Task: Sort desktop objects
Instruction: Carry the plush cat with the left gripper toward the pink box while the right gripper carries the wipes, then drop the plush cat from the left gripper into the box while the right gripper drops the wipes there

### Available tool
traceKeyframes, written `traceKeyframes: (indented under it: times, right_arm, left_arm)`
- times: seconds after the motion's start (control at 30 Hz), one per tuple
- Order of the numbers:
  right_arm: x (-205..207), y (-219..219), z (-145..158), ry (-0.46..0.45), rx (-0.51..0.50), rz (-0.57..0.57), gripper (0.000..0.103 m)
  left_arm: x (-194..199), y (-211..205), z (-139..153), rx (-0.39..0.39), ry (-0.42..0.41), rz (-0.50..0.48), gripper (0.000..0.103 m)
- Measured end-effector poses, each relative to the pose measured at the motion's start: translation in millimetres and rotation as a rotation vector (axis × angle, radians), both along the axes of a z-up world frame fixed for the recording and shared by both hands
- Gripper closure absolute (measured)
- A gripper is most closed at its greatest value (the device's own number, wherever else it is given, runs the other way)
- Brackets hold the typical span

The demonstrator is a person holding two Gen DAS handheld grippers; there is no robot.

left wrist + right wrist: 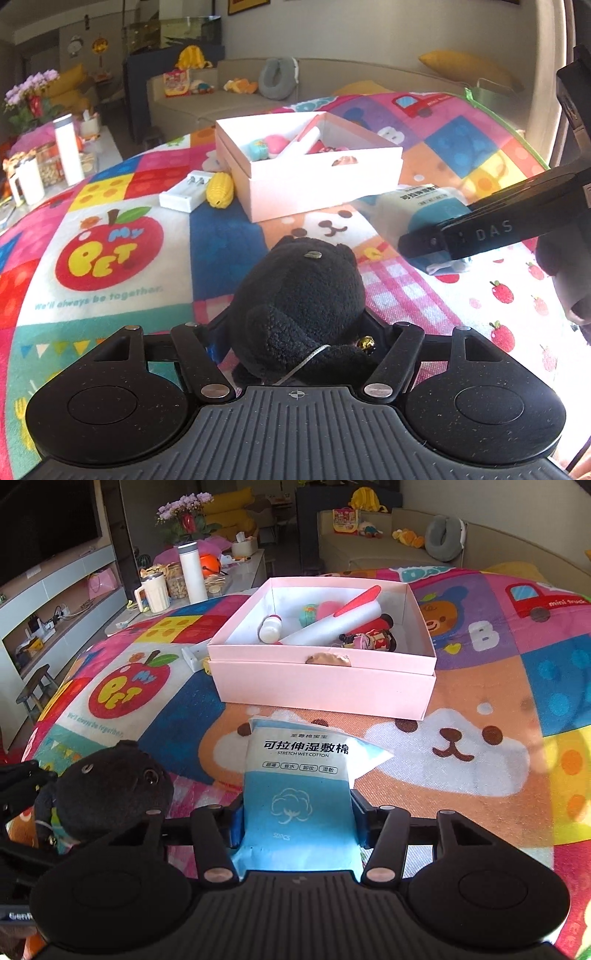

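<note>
Left wrist view, fingers (221, 325) clamping black plush (303, 295), right fingers (236, 823) clamping cotton pack (299, 794)

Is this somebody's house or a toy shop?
Most likely a house, in the living room: a long sofa with soft toys, a colourful play mat, and a flower pot near the television shelf.

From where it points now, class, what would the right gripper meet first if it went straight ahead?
Probably the pink cardboard box: its near wall lies directly beyond the blue-and-white wet cotton pack held by the right gripper. Depth is uncertain.
</note>
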State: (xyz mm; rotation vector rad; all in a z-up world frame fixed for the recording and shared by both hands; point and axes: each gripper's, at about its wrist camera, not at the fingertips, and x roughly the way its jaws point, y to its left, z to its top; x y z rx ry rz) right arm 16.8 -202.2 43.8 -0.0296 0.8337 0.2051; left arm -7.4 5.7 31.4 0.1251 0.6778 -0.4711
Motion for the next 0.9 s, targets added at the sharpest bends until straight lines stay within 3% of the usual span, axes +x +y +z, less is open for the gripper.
traceKeyframes:
  times: [0.13, 0.37, 0.43, 0.47, 0.5, 0.57, 0.63, 0.9]
  right_arm:
    - [-15.0, -13.4, 25.1, -0.061, -0.005, 0.002, 0.050]
    - [3.8, -44.9, 97.8, -0.303, 0.039, -0.112, 0.050]
    - [13.7, -48.4, 108.1, -0.340, 0.035, -0.135, 0.050]
    - [18.7, -49.5, 111.1, -0.353, 0.028, -0.149, 0.050]
    - [22.4, -50.7, 112.9, -0.360, 0.021, -0.162, 0.050]
    - [28.1, -55.6, 113.7, -0.364, 0.012, -0.188, 0.050]
    - [30.0, -61.4, 111.5, -0.360, 0.010, -0.198, 0.050]
    - [72.1, -67.9, 100.2, -0.289, 0.088, -0.193, 0.050]
  left_arm:
    - [8.3, -2.4, 21.5, -0.014, -0.056, -0.025, 0.029]
    - [80.7, -18.1, 92.0, -0.094, -0.348, 0.065, 0.028]
    - [109.8, -31.9, 101.2, -0.109, -0.405, 0.073, 0.019]
    - [121.2, -39.5, 101.4, -0.091, -0.426, 0.068, 0.008]
    - [128.6, -46.1, 99.3, -0.065, -0.445, 0.063, 0.007]
    - [132.5, -53.1, 90.5, -0.014, -0.439, 0.045, 0.006]
    - [123.7, -48.2, 76.0, -0.022, -0.402, 0.026, 0.002]
    - [87.5, 1.5, 10.5, -0.060, -0.142, 0.108, 0.000]
